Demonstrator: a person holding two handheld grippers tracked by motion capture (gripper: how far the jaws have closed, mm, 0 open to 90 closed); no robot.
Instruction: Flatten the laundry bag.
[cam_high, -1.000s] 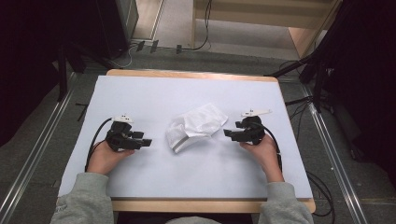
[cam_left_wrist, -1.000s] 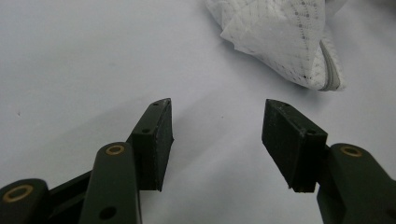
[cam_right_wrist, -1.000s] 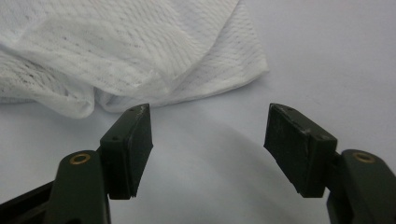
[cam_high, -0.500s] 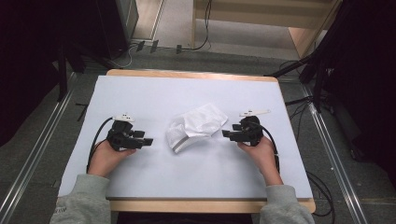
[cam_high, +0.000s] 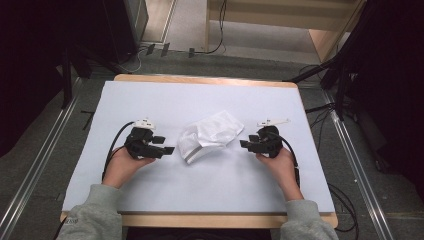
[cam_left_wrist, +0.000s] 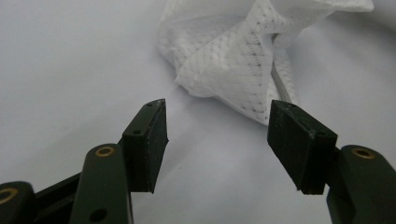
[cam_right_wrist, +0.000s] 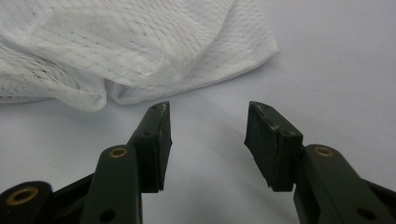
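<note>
A crumpled white mesh cloth (cam_high: 209, 135) lies in the middle of the white table cover (cam_high: 210, 100). My left gripper (cam_high: 169, 149) rests just left of the cloth, open and empty, pointing at it. My right gripper (cam_high: 243, 144) sits just right of the cloth, open too, nothing between its jaws. In the left gripper view the cloth (cam_left_wrist: 243, 51) lies a short way beyond the left gripper (cam_left_wrist: 219, 140), with a grey strip along its edge. In the right gripper view the cloth (cam_right_wrist: 130, 46) spreads just beyond the right gripper (cam_right_wrist: 208, 140).
The table's wooden edge (cam_high: 205, 79) shows at the far side. Cables (cam_high: 330, 107) and dark stands surround the table on the floor. Bare table cover stretches in front of and behind the cloth.
Both grippers have crept slightly inward toward the cloth. The cloth has not moved.
</note>
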